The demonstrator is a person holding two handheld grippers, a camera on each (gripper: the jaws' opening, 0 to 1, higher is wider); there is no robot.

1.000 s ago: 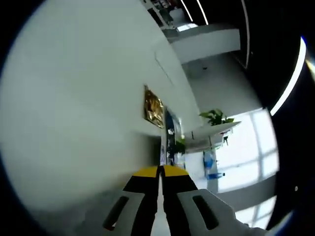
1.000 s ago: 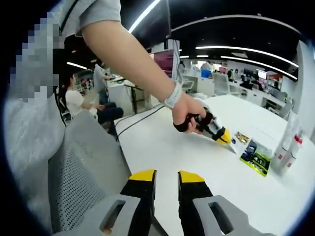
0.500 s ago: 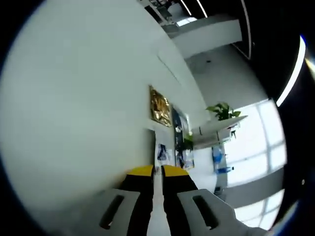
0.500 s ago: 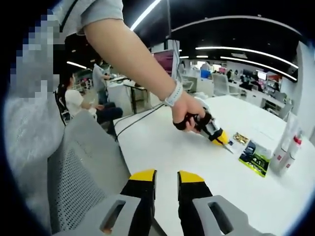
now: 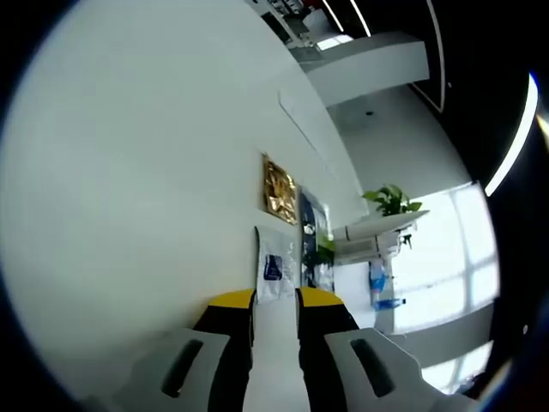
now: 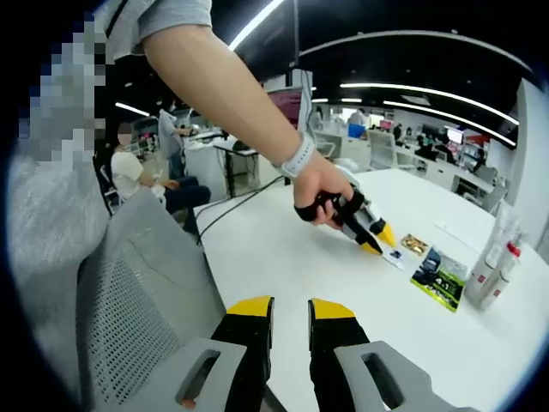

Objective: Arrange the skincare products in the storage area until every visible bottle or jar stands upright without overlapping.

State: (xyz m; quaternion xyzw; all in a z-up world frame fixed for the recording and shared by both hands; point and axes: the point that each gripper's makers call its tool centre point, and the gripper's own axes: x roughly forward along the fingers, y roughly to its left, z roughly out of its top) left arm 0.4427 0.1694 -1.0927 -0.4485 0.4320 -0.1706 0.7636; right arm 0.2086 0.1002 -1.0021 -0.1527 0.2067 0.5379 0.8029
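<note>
Our left gripper (image 5: 274, 300) parted, straddling near end of clear sachet (image 5: 273, 268) lying flat on white table (image 5: 129, 215). Sachet looks light, limp, slippery; we judge edge pinch best. Right gripper (image 6: 287, 311) empty, slightly parted, well back. Two bottles (image 6: 493, 262) upright at far right.

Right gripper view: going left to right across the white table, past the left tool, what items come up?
Left tool → clear sachet at its tips → gold packet → dark green packet → two white bottles standing upright at the far right.
</note>
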